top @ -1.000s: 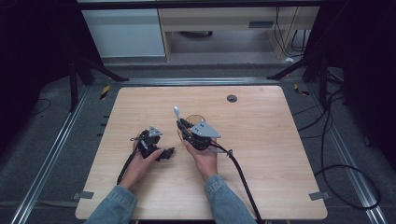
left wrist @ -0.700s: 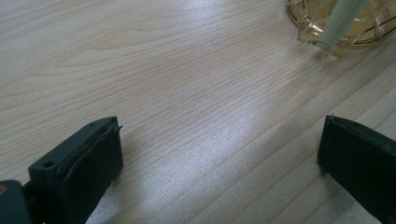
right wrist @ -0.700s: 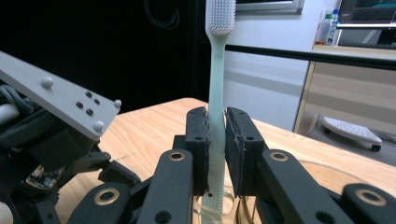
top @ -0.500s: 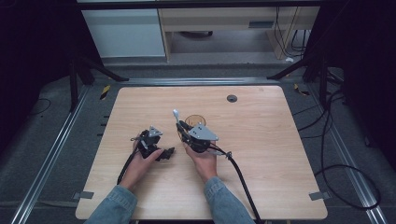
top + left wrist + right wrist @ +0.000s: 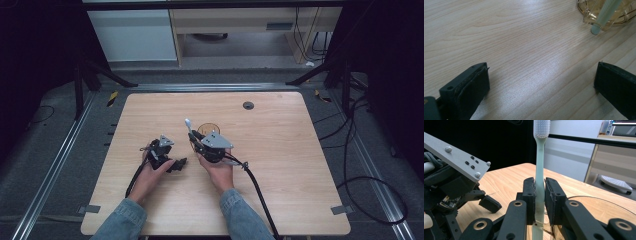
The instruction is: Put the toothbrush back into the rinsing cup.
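a pale toothbrush (image 5: pixel 539 170) is clamped upright by the right gripper (image 5: pixel 539 200) over a clear cup (image 5: pixel 609 12); the left gripper (image 5: pixel 541 85) is held wide apart.

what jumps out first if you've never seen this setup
The pale green toothbrush catches the eye first: the right gripper clamps its handle near the middle of the wooden table, bristles up. Its lower end sits in a clear amber glass cup right beneath. Beside it, the left gripper hovers low over bare wood, jaws wide open and empty.
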`<action>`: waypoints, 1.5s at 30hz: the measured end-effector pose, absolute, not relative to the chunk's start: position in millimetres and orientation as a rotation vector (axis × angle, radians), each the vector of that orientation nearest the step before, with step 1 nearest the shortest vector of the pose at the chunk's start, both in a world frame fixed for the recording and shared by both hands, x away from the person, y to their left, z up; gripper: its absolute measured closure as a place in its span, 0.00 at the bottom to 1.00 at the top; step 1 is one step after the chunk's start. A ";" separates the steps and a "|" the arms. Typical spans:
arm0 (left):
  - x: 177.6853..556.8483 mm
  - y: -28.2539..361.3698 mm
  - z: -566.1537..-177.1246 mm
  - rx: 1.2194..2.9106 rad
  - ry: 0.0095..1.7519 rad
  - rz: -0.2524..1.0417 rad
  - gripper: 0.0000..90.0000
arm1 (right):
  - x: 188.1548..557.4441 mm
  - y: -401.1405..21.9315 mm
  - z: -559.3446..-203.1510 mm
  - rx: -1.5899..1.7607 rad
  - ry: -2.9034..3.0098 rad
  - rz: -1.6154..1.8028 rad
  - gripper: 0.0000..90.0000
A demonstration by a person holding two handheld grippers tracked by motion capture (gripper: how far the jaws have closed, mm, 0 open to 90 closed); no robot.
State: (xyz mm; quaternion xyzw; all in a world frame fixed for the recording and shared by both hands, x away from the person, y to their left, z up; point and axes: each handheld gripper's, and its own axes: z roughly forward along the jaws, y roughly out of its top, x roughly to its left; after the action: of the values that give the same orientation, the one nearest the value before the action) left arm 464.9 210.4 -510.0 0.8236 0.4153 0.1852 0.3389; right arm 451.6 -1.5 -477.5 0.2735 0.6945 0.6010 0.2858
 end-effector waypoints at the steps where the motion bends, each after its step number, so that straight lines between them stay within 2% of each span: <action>1: 464.9 210.4 -510.0 2.145 1.082 0.482 0.00 | 451.6 -1.7 -477.2 0.733 1.860 1.607 0.86; 13: 465.0 210.7 -509.8 2.150 1.079 0.482 0.00 | 450.4 -6.8 -463.2 0.761 1.907 1.553 0.71; 33: 464.8 210.5 -510.0 2.146 1.082 0.480 0.00 | 449.1 -30.6 -431.6 0.894 1.987 1.429 0.38; 45: 464.7 210.4 -510.0 2.146 1.083 0.480 0.00 | 451.5 -53.7 -425.5 0.983 2.079 1.340 0.23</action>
State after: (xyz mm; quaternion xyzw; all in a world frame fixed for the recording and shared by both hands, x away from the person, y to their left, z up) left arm 464.7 210.4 -510.0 0.8238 0.4158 0.1843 0.3385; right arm 451.5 -53.7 -425.5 0.3587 0.7587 0.4890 0.2380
